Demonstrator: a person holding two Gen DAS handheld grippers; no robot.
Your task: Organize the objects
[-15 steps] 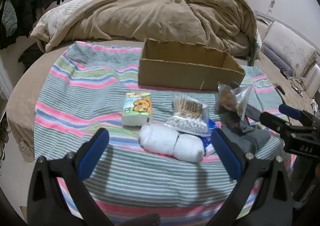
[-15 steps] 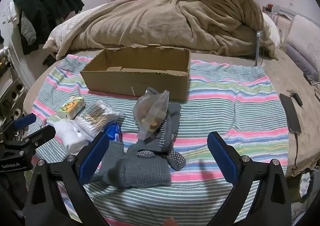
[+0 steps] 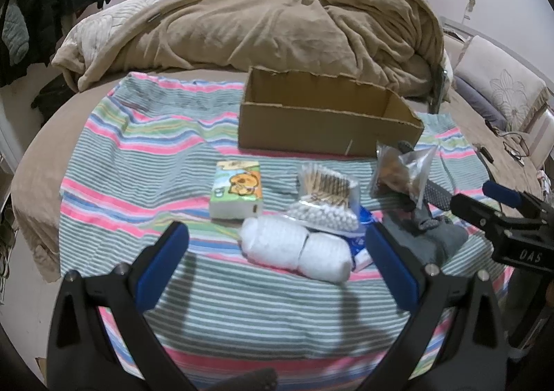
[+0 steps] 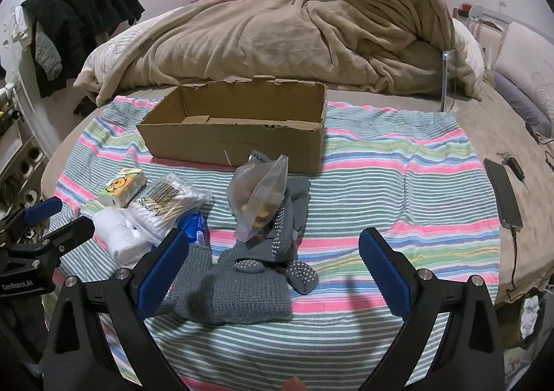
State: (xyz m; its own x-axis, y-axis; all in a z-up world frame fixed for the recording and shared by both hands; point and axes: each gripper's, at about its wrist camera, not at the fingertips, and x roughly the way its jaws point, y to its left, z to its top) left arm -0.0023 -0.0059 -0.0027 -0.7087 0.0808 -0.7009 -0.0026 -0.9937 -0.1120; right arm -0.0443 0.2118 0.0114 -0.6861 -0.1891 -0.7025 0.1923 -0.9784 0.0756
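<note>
Cardboard box (image 4: pixel 239 134) sat empty; both grippers' fingers apart, nothing held | step: pre-grasp | next: left gripper (image 3: pixel 277 273) likely lowers onto white roll (image 3: pixel 294 249)

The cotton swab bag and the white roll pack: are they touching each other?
Touching. In the left wrist view the cotton swab bag lies with its lower edge overlapping the top of the white roll pack, no striped cloth showing between them.
</note>
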